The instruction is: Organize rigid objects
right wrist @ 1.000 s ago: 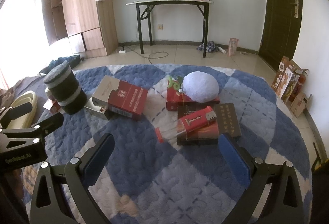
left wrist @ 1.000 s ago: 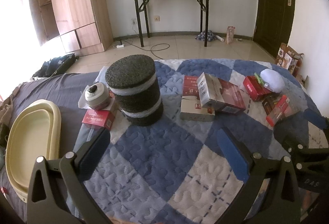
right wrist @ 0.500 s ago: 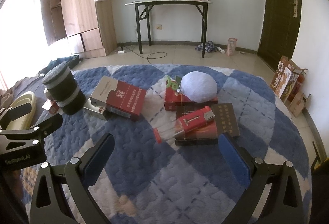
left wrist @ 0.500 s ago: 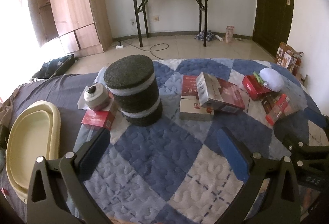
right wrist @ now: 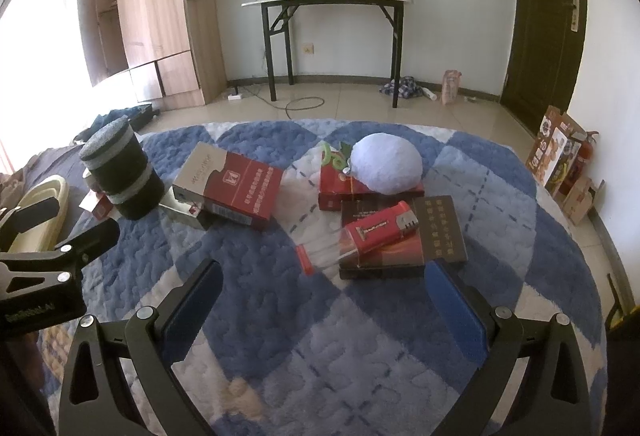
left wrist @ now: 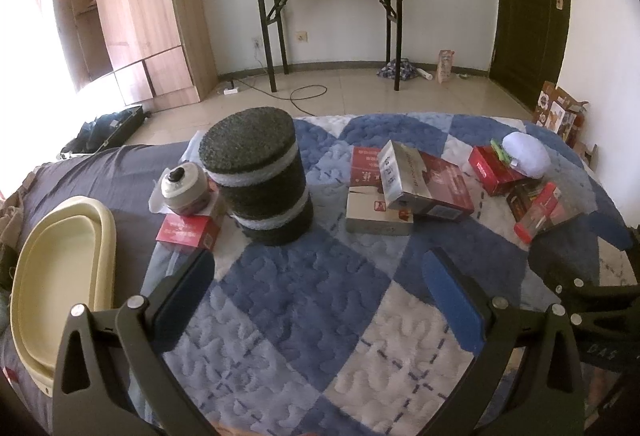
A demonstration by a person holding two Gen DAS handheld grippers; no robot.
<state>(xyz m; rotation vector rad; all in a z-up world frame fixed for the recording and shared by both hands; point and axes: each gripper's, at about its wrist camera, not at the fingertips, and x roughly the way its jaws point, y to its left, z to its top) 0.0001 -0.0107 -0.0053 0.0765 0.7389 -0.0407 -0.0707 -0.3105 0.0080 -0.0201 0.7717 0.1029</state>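
We see the rigid objects scattered over a blue-and-white quilted blanket (right wrist: 360, 336). Toward its left side stands an upright dark foam cylinder (left wrist: 256, 175) with two pale bands around it; just beside it on the left sits a small round grey jar (left wrist: 183, 187) with a dark knob, resting on a flat red box (left wrist: 188, 230). Near the middle, a red-and-silver carton (right wrist: 230, 185) lies tilted across a white box (left wrist: 378, 215) and another red box (left wrist: 366, 165) behind it. Farther right, a pale lavender rounded object (right wrist: 386, 163) sits on a red box (right wrist: 340, 191), with a green looped piece (right wrist: 332, 155) at its edge. In front of that, a red lighter-shaped item (right wrist: 380, 228) rests on a dark flat box (right wrist: 404, 240), and a clear tube with a red cap (right wrist: 316, 256) touches its near side. At the far left edge lies a cream oval tray (left wrist: 60, 276), seemingly two stacked together; we see nothing inside it. The left gripper (left wrist: 316, 288) hangs above bare blanket in front of the cylinder, its blue-padded jaws spread wide and holding nothing. The right gripper (right wrist: 324, 296) hovers in front of the dark box, jaws likewise wide apart and empty.
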